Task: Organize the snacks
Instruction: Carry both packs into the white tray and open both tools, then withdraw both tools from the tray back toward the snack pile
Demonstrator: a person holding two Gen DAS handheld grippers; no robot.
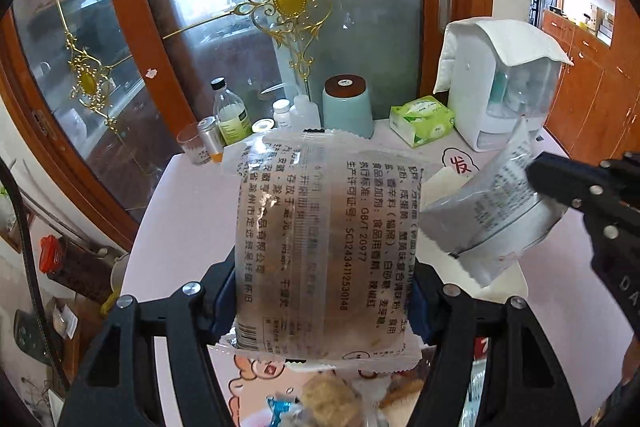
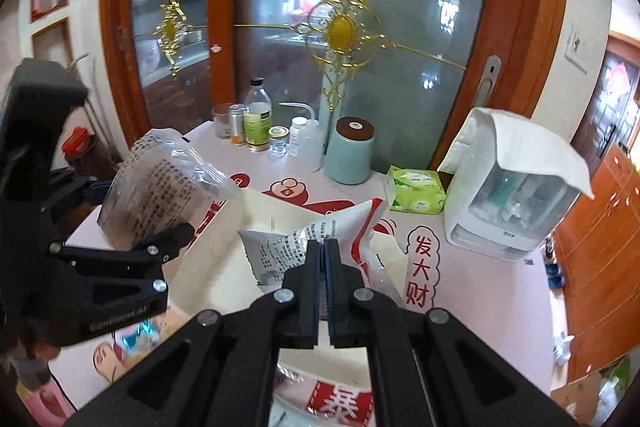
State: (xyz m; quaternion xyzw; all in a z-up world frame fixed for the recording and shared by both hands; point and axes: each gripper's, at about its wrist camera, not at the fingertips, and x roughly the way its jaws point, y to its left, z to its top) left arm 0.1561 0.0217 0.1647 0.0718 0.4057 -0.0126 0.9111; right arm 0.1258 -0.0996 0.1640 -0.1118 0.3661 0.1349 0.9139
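Observation:
My left gripper (image 1: 324, 291) is shut on a clear snack packet (image 1: 324, 239) with a brown pastry inside, held upright above the table. It also shows in the right wrist view (image 2: 160, 187). My right gripper (image 2: 324, 247) is shut on the edge of a white and red snack packet (image 2: 320, 239), seen in the left wrist view (image 1: 496, 211) to the right of the clear packet. A cream open box (image 2: 224, 267) sits on the table under both packets. More loose snacks (image 1: 320, 399) lie below the left gripper.
At the table's back stand a teal canister (image 2: 350, 155), bottles and jars (image 2: 260, 127), a green tissue pack (image 2: 416, 189) and a white cloth-covered appliance (image 2: 516, 187). A glass and wood door (image 2: 360, 27) is behind. The table (image 2: 500, 307) has a pink printed cover.

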